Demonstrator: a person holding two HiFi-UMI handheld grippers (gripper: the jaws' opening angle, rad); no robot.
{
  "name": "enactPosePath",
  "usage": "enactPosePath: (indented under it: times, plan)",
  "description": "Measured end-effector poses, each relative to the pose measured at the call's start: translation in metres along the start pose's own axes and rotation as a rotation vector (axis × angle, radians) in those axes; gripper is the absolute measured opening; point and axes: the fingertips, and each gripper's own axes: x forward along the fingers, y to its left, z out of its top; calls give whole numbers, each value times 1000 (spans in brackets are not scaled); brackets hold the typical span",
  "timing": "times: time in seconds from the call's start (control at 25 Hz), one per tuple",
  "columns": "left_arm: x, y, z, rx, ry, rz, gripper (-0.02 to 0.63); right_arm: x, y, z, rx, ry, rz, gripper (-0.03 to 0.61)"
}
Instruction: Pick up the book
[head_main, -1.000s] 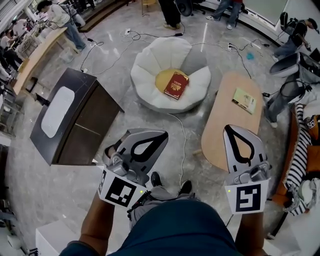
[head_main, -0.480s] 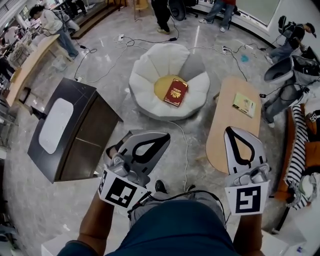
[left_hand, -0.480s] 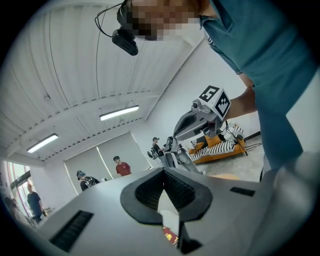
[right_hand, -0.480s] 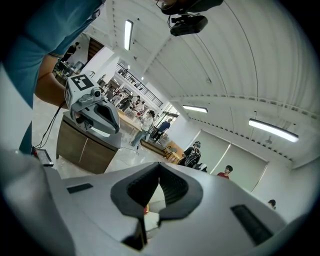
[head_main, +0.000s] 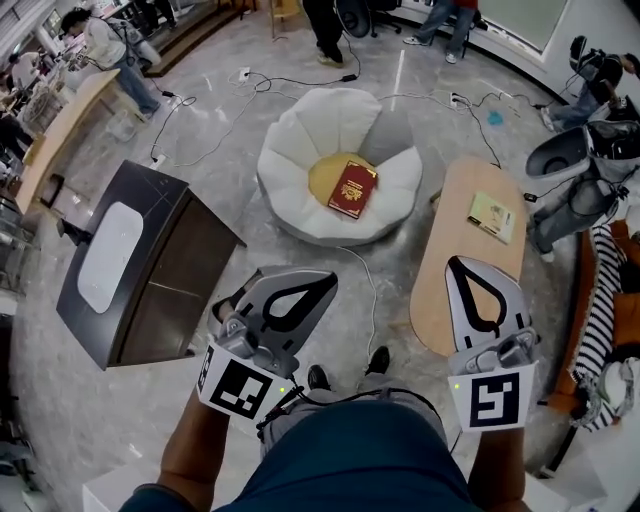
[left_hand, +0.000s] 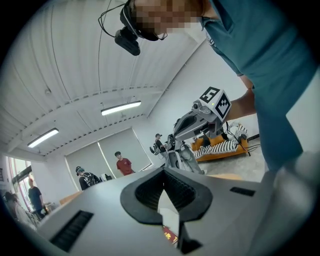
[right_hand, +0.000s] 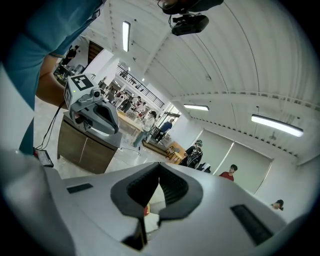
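Note:
A red book (head_main: 352, 189) lies flat on the yellow middle of a white flower-shaped cushion (head_main: 295, 150) on the floor ahead. Both grippers are held low in front of the person, well short of the cushion. My left gripper (head_main: 331, 279) is shut and empty, pointing up-right towards the cushion. My right gripper (head_main: 456, 263) is also shut and empty, over the near end of the wooden table. A sliver of the red book (left_hand: 170, 235) shows past the closed left gripper (left_hand: 169, 220). The closed right gripper (right_hand: 145, 220) fills the lower part of its own view.
An oval wooden table (head_main: 450, 290) stands right of the cushion with a pale green book (head_main: 490, 217) on it. A dark cabinet (head_main: 150, 260) stands at the left. Cables (head_main: 368, 300) trail over the marble floor. People stand at the back; a striped sofa (head_main: 605, 300) is at the right.
The person has stepped forward: the cushion with the red book and the table sit a little nearer. Both grippers stay shut and keep their pose.

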Motion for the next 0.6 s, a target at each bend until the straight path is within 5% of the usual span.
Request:
enactPosePath:
  times: [0.6]
  plan:
    - [98,-4,34,37,44,59,3,4,-86,-65,-15,-66,25,12]
